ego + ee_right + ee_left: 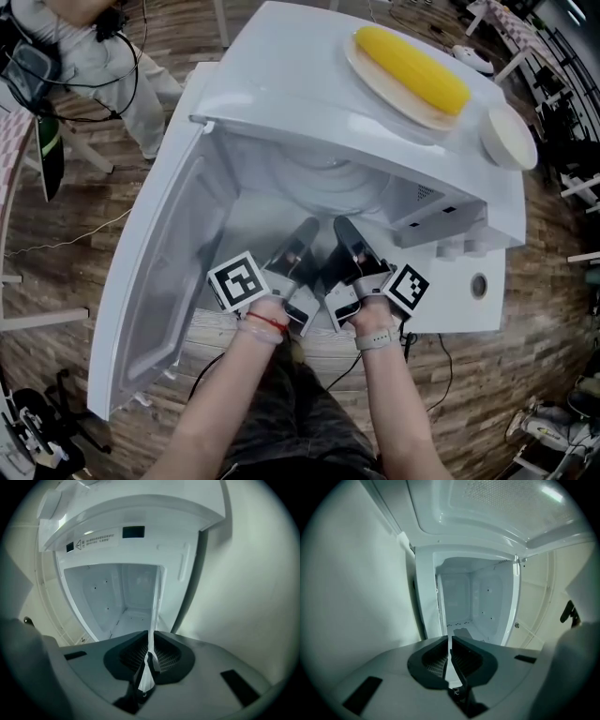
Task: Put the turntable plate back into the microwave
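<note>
The glass turntable plate (319, 180) is held upright on edge at the mouth of the white microwave (309, 103). Both grippers grip its near rim side by side. My left gripper (302, 236) is shut on it; in the left gripper view the plate (450, 645) shows as a thin pale edge between the closed jaws of the left gripper (450, 641). My right gripper (345, 234) is shut on it too; the plate's edge (154, 606) rises from the right gripper (151, 637). The empty cavity (473, 606) lies straight ahead.
The microwave door (159, 272) hangs open to the left. On top of the microwave sit a corn cob (412, 67) on a plate and a small white bowl (509, 136). A person (94, 56) stands at the back left. Cables cross the wooden floor.
</note>
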Available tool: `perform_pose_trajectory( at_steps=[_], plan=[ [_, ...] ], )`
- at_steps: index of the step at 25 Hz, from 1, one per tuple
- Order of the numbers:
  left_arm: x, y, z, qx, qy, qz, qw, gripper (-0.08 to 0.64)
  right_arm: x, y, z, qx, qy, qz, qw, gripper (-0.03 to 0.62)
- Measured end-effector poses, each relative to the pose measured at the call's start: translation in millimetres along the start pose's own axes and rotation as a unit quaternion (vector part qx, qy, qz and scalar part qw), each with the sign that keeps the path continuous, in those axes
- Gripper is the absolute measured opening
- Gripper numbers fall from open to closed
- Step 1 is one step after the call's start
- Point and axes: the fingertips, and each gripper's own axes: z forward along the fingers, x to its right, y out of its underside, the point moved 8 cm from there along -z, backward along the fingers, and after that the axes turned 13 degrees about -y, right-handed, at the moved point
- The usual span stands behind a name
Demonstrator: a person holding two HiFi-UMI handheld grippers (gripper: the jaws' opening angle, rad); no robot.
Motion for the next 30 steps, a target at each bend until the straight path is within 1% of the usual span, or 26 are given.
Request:
perform_pose_trajectory(
  at_steps=[2,4,6,9,10,11,12,14,16,18,20,22,24,26,30],
  plan=[
    [-1.0,0.7,-1.3,-0.006,-0.013,0.036,0.9992,0.031,-1.8,0.8,-0.8,-0.011,0.001,-0.019,1.0,0.054],
    [-2.8,1.7,-2.0,-0.004,-0.016,0.055,0.9984,0.023,-2.6,1.6,-0.7,-0.022,-0.001,-0.035,0.999,0.054],
    [-3.1,3.6,-4.0,0.0,-0.011,0.055,0.9985,0.02,-3.7,3.5,-1.8,-0.024,-0.009,-0.041,0.999,0.054],
    [-1.6,9.0,-6.8,-0.001,0.007,0.023,0.9997,0.012,-8.7,5.7,-3.7,-0.027,-0.021,-0.061,0.998,0.054],
    [-0.9,9.9,-7.7,-0.002,0.009,0.023,0.9997,0.012,-10.4,6.8,-3.8,-0.032,-0.022,-0.069,0.997,0.054],
    [-0.1,10.1,-8.7,-0.004,0.007,0.035,0.9994,0.012,-11.9,8.1,-3.9,-0.036,-0.022,-0.077,0.996,0.054],
    [1.0,9.7,-9.8,-0.007,0.005,0.059,0.9982,0.012,-13.2,9.4,-4.4,-0.039,-0.022,-0.083,0.996,0.054],
    [5.1,8.4,-11.7,-0.011,-0.002,0.13,0.9915,0.012,-15.6,11.6,-5.7,-0.046,-0.027,-0.093,0.994,0.054],
    [11.0,10.1,-13.9,-0.016,-0.013,0.197,0.9802,0.012,-18.7,13.6,-6.7,-0.06,-0.027,-0.109,0.992,0.05],
    [16.3,13.8,-16.4,-0.023,-0.023,0.253,0.9668,0.012,-21.7,15.2,-9.2,-0.077,-0.016,-0.138,0.987,0.043],
    [19.6,17.0,-19.2,-0.026,-0.032,0.295,0.9545,0.012,-25.0,17.0,-12.4,-0.097,-0.003,-0.179,0.979,0.034],
    [21.5,18.2,-23.8,-0.024,-0.041,0.323,0.9452,0.012,-32.1,22.5,-13.2,-0.117,-0.007,-0.228,0.967,0.031],
    [23.6,19.6,-29.3,-0.02,-0.045,0.338,0.9398,0.012,-41.1,29.0,-14.7,-0.135,-0.009,-0.272,0.953,0.027],
    [26.8,22.8,-33.9,-0.016,-0.047,0.348,0.9362,0.012,-47.8,33.9,-18.3,-0.152,-0.001,-0.309,0.939,0.025],
    [33.8,25.9,-37.9,-0.009,-0.054,0.368,0.9284,0.012,-59.2,37.7,-20.5,-0.177,0.016,-0.373,0.911,0.021]
  ],
)
